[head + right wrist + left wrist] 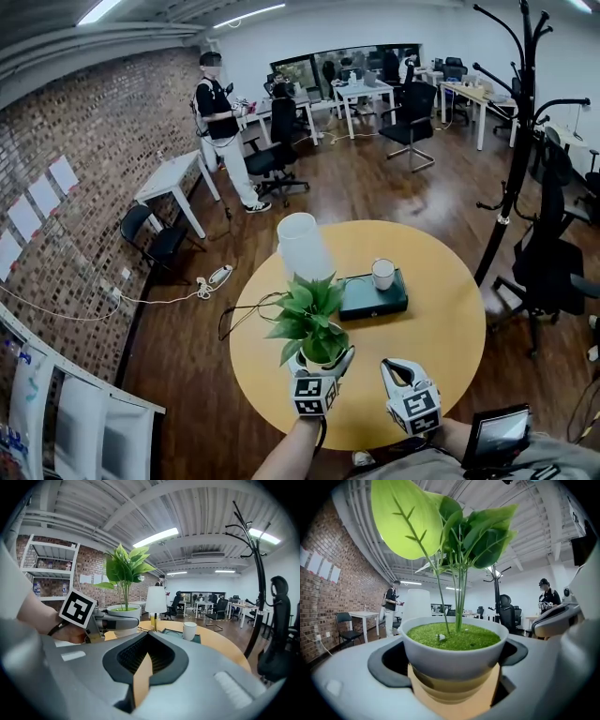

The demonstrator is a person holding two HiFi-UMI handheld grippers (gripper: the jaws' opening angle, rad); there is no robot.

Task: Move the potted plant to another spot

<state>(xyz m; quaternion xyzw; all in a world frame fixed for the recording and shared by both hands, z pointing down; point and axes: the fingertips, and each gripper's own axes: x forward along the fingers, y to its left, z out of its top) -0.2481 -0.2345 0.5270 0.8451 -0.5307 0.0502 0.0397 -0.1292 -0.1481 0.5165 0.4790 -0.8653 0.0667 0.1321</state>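
Left gripper (324,360) has its fingers pinching the potted plant (307,317) by its white pot, one on each side just under the rim. I'd guess that's to keep it upright. The plant is on the near side of the lamp (302,246), by the bench (441,319) edge. Can't tell if it's lifted. Right gripper (401,367) hangs beside it, fingers pressed together, empty, probably just keeping clear.
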